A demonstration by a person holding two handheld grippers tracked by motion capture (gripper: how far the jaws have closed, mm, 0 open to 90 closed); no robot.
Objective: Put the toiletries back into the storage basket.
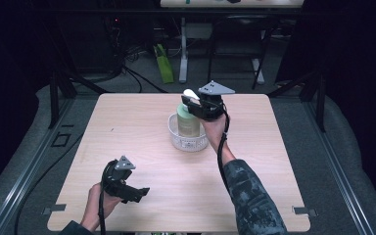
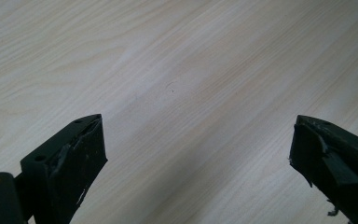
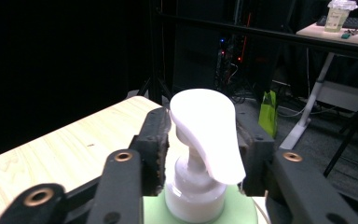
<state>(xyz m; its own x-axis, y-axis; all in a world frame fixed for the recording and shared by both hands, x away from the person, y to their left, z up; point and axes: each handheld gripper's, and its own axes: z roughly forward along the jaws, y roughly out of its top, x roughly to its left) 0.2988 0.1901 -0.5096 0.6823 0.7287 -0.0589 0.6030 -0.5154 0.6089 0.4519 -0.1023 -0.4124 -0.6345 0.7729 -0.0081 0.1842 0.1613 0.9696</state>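
Right gripper (image 3: pixel 200 140) straddling pump bottle (image 1: pixel 188 122) head, jaws slack, not pressing; bottle sitting in white basket (image 1: pixel 181 142). Left gripper (image 2: pixel 196 158) idling wide over table (image 1: pixel 254 161).

High view above the table's (image 1: pixel 142 161) 6 o'clock edge, facing 12 o'clock and down, left gripper view close over bare tabletop, right gripper view level, close behind pump bottle (image 3: pixel 205 140), shared with high view.
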